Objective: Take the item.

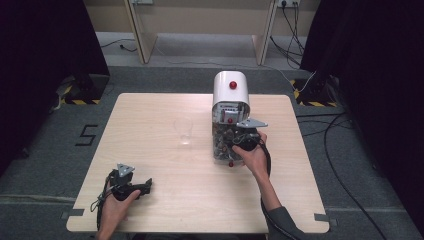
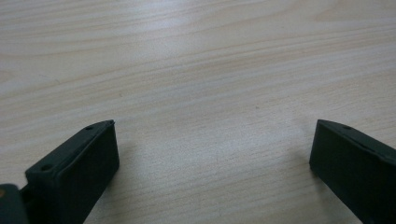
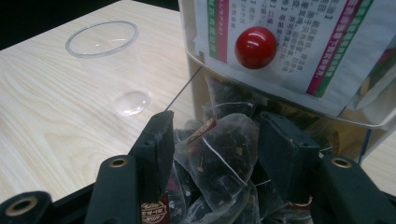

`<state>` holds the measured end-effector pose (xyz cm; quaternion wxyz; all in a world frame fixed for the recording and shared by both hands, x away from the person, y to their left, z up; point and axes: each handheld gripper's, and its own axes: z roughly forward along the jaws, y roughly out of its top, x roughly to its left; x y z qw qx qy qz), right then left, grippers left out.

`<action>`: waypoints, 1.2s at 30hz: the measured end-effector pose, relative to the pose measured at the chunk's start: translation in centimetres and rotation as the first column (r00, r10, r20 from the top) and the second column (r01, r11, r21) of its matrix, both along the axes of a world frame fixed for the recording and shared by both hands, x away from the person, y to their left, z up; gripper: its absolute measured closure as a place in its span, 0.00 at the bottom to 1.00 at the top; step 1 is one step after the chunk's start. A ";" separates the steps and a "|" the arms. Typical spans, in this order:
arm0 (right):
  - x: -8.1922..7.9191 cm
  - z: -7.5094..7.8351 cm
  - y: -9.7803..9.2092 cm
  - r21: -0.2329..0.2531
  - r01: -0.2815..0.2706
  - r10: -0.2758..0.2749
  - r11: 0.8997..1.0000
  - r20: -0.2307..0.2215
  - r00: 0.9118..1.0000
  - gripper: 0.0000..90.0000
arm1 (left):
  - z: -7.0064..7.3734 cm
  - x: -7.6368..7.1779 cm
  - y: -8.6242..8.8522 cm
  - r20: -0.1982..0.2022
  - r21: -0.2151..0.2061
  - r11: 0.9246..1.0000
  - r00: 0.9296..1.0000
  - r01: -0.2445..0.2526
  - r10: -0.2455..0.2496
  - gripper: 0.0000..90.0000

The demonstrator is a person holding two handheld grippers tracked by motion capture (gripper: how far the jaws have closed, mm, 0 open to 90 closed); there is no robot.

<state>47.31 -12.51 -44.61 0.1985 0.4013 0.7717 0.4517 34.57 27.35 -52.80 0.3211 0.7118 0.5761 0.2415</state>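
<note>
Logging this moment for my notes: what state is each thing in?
Left gripper: open, idle over bare table.
Right gripper: jaws either side of a tea bag, grip unclear.
Plastic cup: upright, empty.
Tea bag container: open, holding many bags.
White lid: raised.

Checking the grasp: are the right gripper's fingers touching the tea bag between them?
Cannot tell. In the right gripper view the fingers flank the tea bag inside the dispenser, very close on both sides, but neither contact nor a gap shows plainly.
</note>
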 end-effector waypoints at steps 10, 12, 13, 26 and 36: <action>0.7 -1.1 -0.2 -0.013 0.001 -0.002 1.000 -0.028 1.000 0.70 | 0.0 0.0 0.0 0.000 0.000 1.000 1.000 0.000 0.000 0.01; 0.7 -1.2 -0.3 -0.010 -0.003 0.002 1.000 -0.025 1.000 0.77 | 0.0 0.0 0.0 0.000 0.001 1.000 1.000 0.000 0.000 0.01; 0.6 -1.2 -0.3 -0.012 -0.008 0.007 1.000 -0.019 1.000 0.81 | 0.0 0.0 0.0 0.000 0.000 1.000 1.000 0.000 0.000 0.01; -0.8 0.1 -0.2 0.001 -0.064 0.064 0.998 0.067 0.996 1.00 | 0.0 0.0 0.0 0.000 -0.001 1.000 1.000 0.000 0.000 0.01; -1.9 1.8 0.0 0.018 -0.097 0.095 0.995 0.114 0.989 1.00 | 0.0 0.0 0.0 0.000 -0.001 1.000 1.000 0.000 0.000 0.01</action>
